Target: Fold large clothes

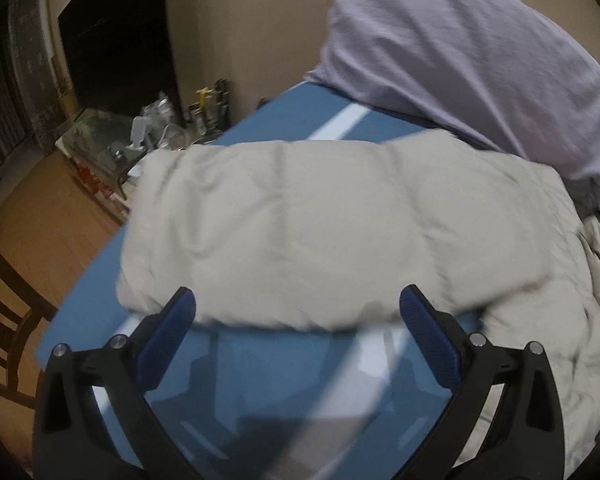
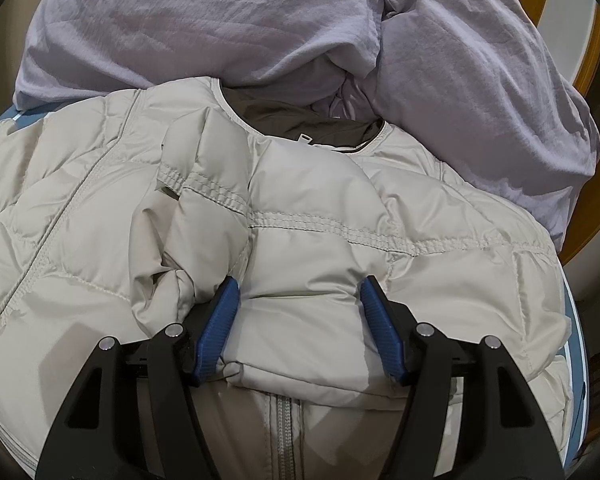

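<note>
A cream quilted puffer jacket (image 1: 320,224) lies on the blue table (image 1: 84,308), its lower part folded over into a thick roll. My left gripper (image 1: 296,304) is open and empty, just in front of the folded edge, above the bare table. In the right wrist view the jacket (image 2: 100,208) fills the frame, with its collar and grey lining at the top. My right gripper (image 2: 298,292) has its jaws wide apart around a folded sleeve (image 2: 300,248) lying on the jacket's chest. The blue pads (image 2: 220,328) touch the fabric on both sides without squeezing it.
A lilac garment (image 1: 472,60) is heaped at the far side of the table, also in the right wrist view (image 2: 460,92). A wooden chair (image 1: 4,312) stands at the left. A cluttered low glass table (image 1: 112,136) stands beyond the table's left edge.
</note>
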{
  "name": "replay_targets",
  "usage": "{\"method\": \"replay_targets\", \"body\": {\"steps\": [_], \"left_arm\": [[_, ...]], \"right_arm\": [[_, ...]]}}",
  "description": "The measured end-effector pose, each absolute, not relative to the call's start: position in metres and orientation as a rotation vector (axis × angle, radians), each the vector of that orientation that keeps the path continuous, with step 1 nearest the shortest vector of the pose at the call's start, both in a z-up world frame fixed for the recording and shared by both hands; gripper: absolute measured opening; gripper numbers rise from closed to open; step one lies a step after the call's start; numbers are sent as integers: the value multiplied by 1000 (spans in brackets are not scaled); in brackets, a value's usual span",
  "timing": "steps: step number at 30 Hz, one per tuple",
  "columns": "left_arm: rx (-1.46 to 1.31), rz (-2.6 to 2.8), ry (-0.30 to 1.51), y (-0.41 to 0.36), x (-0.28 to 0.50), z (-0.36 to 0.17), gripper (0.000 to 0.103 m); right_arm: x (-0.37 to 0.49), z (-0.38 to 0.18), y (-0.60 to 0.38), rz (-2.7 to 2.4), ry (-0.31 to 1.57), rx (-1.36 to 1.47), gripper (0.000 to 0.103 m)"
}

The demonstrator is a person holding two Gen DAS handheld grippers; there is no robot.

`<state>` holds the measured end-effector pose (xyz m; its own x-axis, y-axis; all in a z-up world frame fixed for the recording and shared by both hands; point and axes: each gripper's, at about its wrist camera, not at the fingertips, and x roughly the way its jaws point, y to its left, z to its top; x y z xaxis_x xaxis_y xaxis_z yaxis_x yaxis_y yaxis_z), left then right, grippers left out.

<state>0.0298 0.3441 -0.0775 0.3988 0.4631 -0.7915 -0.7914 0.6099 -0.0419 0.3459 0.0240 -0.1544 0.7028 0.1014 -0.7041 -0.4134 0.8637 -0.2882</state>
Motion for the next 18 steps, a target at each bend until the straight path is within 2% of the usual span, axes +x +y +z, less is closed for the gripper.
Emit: {"method": "replay_targets", "body": {"steps": [5,11,16,18], "left_arm": [[-506,876,827,386,10,-82,101],[-532,898,852,411,-4,-95,101],[-605,879,804,424,-15,-102,101],[-595,886,794,423,-15,-102,98]], "right_arm": [[346,-155,24,297,741,-451,66],[347,-155,24,297,742,-446,66],[347,-155,25,308,733,-438,66],[346,-155,24,308,733,-438,66]]}}
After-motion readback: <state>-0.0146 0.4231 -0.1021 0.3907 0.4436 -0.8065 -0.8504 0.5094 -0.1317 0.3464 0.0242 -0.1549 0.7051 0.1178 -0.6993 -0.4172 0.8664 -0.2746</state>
